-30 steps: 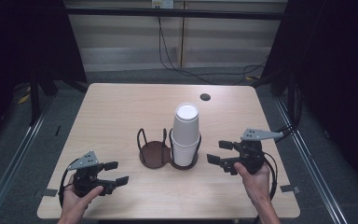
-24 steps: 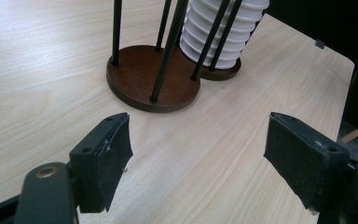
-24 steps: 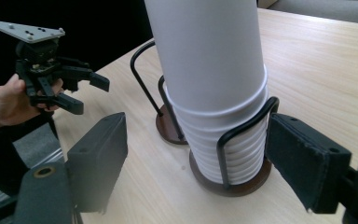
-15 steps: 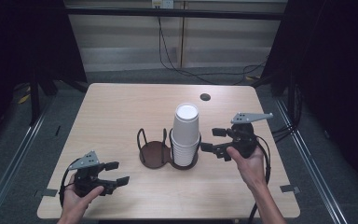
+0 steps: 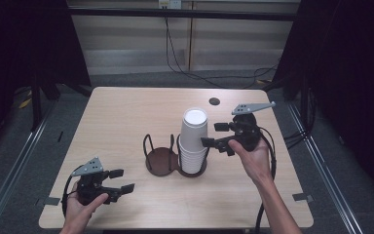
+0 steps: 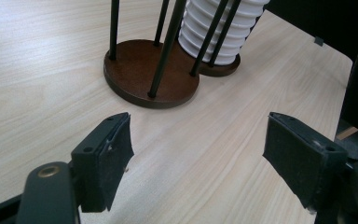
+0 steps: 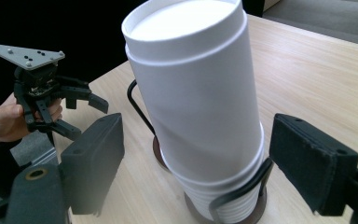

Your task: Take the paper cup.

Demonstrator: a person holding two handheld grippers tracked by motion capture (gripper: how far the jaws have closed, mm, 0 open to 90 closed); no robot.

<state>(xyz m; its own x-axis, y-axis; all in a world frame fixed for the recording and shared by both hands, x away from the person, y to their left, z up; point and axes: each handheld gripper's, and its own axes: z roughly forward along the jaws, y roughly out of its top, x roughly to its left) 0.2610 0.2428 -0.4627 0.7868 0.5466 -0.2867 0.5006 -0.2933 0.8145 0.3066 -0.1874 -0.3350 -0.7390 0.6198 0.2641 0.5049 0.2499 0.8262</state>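
The right gripper (image 5: pixel 219 136), its fingers having just been opening and empty, sits at 3 o'clock of the top paper cup (image 5: pixel 195 127); close squarely on that cup alone. The left gripper (image 5: pixel 119 180) rests with fingers apart, empty.

Right hand-held gripper (image 5: pixel 215 134) rose to cup stack (image 5: pixel 195 141), jaws just opening.

Your stack of cups (image 5: pixel 194 141) is plain white with ribbed rims; the holder (image 5: pixel 161 159) has a dark brown base and black wire posts. The counter (image 5: pixel 126 117) shows pale wood grain. Both grippers are black, each topped by a grey plate.
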